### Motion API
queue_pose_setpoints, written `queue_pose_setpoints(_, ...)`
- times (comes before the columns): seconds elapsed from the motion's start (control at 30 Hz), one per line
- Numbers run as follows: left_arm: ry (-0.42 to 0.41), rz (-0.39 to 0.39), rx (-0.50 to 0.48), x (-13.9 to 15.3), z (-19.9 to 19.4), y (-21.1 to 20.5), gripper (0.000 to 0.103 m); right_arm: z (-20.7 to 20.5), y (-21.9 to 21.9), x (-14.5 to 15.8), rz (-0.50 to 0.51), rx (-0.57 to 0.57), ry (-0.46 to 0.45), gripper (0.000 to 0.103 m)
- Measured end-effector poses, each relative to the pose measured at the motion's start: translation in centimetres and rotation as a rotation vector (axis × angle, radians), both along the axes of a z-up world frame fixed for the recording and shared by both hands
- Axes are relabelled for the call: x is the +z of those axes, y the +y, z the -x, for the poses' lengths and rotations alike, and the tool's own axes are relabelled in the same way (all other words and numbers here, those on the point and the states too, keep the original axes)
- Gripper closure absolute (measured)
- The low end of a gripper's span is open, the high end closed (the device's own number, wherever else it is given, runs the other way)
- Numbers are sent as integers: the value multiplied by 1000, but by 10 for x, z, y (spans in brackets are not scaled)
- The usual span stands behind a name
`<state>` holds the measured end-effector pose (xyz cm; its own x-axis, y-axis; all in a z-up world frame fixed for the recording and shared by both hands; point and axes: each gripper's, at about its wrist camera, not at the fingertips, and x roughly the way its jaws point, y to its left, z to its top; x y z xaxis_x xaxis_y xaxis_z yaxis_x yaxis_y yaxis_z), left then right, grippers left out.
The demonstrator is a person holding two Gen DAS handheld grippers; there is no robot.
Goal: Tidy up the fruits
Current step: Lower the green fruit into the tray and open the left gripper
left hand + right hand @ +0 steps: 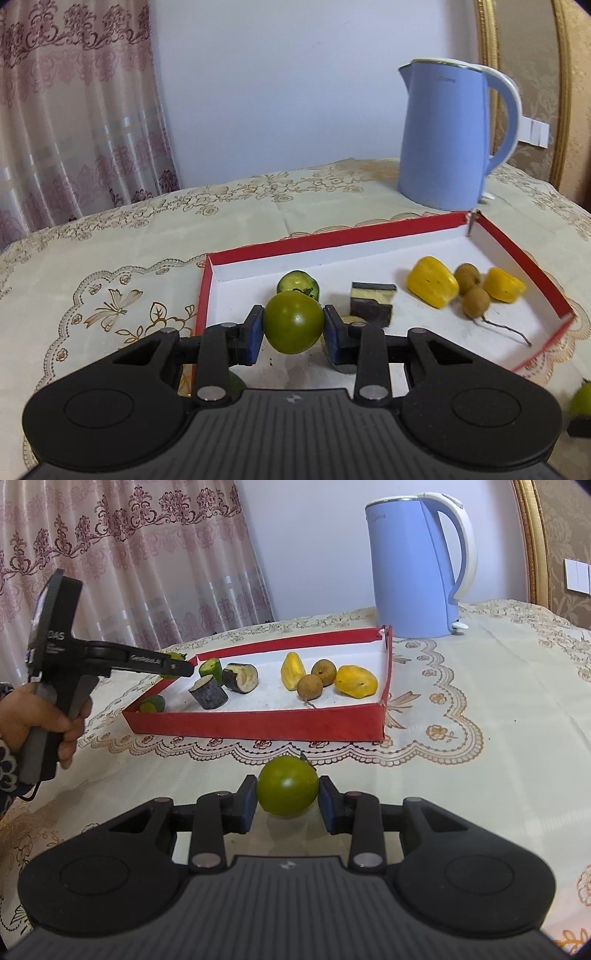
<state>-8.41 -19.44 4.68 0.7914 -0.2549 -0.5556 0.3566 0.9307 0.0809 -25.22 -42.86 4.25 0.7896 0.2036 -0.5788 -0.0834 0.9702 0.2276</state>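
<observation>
Your left tongs [293, 323] are clenched on a green tomato [293, 322], carried above the near-left end of the red tray [369, 230]. Your right tongs [287, 793] straddle a second green tomato [287, 787] on the worktop [498, 686] just in front of the tray's near wall; the pads look pressed to its sides, so I read it as gripped but not lifted.

Inside the tray, cucumber slices [211, 668] and dark eggplant chunks [240, 677] fill the left end, while the yellow fruit pieces [355, 681] and two brown longans [317, 679] sit to the right.

The risks from here:
- Both tomatoes are smooth and round and are held only at their widest points. A quick tilt could let one squirt out and roll over the tablecloth.
- The left end is crowded. If you let go from this height, the tomato may bounce off an eggplant chunk or hop the low rim.
- Lift the right tomato well clear of the near wall, or you will shove the light tray.
- The blue kettle [417, 568] stands just behind the tray's far corner, so don't overshoot.
</observation>
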Motion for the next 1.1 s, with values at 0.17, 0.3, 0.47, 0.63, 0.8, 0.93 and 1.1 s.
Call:
queue_pose_setpoints(0.17, 34, 14, 30, -13, -12, 5, 70, -1, 0, -1, 1, 1, 8, 70)
queue_pose_setpoints(0.3, 58, 15, 32, -22, -17, 7, 70, -4, 0, -2, 2, 3, 18, 70)
queue_pose_setpoints(0.47, 65, 29, 26, -25, -17, 7, 70, -4, 1, -2, 7, 0, 25, 70)
queue_pose_setpoints(0.63, 75, 60, 35, -30, -21, 11, 71, -6, 2, -3, 16, -2, 34, 70)
queue_pose_setpoints(0.8, 38, 66, 45, -35, -17, 11, 71, -6, 4, -2, 30, -2, 37, 70)
queue_pose_setpoints(0.93, 11, 59, 44, -37, -16, 10, 71, -6, 6, -2, 54, -10, 35, 70)
queue_pose_setpoints(1.1, 11, 69, 29, -37, -15, 11, 71, -4, 9, 1, 82, -27, 36, 70)
